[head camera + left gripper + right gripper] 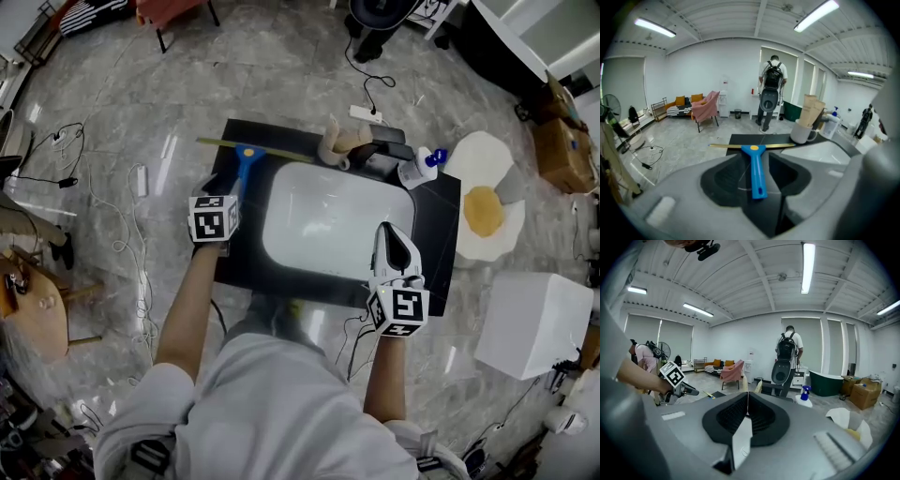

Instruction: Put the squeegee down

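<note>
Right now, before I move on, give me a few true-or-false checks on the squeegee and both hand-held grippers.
1. The squeegee lies on the black tabletop, and the left hand-held gripper has its jaws apart, not gripping it. True.
2. The right hand-held gripper holds the spray bottle. False: its jaws are together on nothing, and the spray bottle stands at the table's far edge.
3. The squeegee lies inside the white tray. False: it lies outside the white tray, by its far left corner.
4. A mug stands near the table's far edge. True.
</note>
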Demonstrator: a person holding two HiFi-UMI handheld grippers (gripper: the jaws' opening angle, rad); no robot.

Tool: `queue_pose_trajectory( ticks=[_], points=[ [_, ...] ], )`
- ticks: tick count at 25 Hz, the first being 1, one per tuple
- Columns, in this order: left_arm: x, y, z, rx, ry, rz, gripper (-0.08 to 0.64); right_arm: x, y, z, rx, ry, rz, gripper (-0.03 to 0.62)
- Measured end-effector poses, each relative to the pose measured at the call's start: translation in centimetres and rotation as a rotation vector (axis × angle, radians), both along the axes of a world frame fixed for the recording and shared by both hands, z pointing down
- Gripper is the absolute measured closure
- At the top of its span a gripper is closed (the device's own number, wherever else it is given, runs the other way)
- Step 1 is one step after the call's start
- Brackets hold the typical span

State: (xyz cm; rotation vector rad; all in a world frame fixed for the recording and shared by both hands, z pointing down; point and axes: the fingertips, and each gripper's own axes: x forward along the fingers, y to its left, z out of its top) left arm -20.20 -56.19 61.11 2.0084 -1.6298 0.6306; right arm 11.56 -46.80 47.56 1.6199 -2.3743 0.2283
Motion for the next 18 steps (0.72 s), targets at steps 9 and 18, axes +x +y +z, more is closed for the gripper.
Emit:
queue_pose_trajectory(
  ticks=[9,18],
  points=[
    [-1.3,5.9,-5.5,0.098,-0.026,-0.038,0.410,-0.9,3.7,-1.9,0.038,-0.030,-0.052,0.588],
    [-0.8,11.2,-11.2,0.206,-0.062,-0.044,0.445,-1.2,6.5,-3.9,0.081,-0.063,-0.081,0.588]
  ],
)
